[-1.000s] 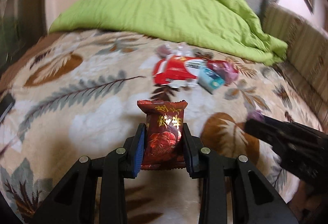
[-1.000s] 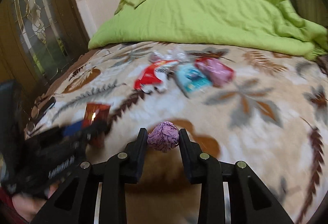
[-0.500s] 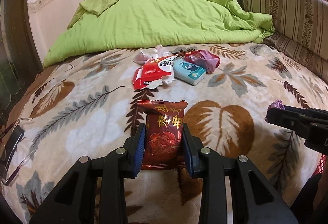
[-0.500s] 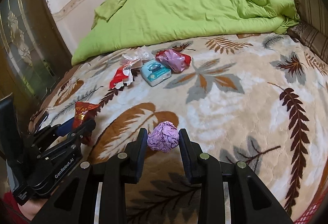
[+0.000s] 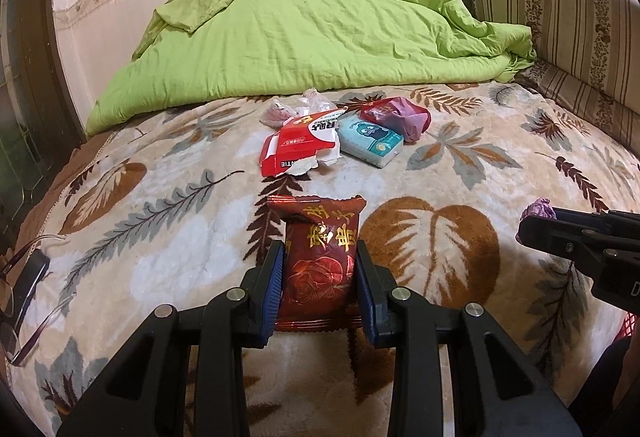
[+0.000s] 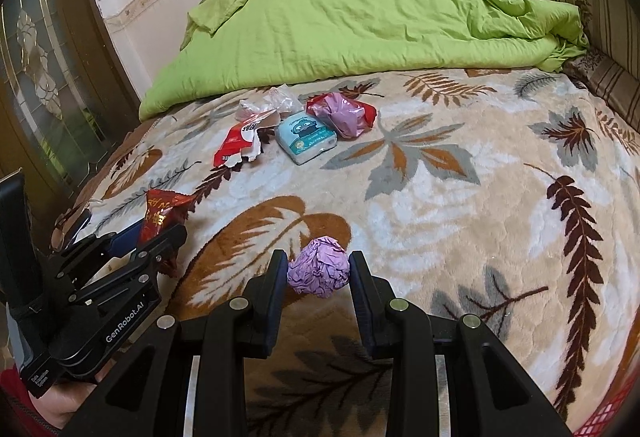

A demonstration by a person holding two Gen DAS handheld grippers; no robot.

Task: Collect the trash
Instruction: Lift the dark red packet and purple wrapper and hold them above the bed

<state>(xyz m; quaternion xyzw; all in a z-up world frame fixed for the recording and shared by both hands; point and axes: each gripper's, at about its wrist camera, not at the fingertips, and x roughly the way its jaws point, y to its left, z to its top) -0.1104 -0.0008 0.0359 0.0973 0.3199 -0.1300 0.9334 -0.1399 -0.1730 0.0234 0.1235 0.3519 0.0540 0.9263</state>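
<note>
Leaf-print blanket (image 5: 168, 237) covers the bed, green duvet (image 5: 312, 37) heaped at the far end. Left gripper (image 5: 320, 293) fingers are clamped on a dark red snack wrapper (image 5: 320, 257), which stands upright between the pads with its top sticking out past the tips. Right gripper (image 6: 318, 273) fingers pinch a crumpled purple paper ball (image 6: 318, 269) right at the tips. Risks: the ball looks shallowly seated, so it could pop out on a swing; the slick wrapper could slide. Red torn box (image 5: 300, 145), blue tissue pack (image 5: 370, 141) and purple-stuffed red bag (image 5: 400, 115) lie further up the bed, well clear of both grippers.
</note>
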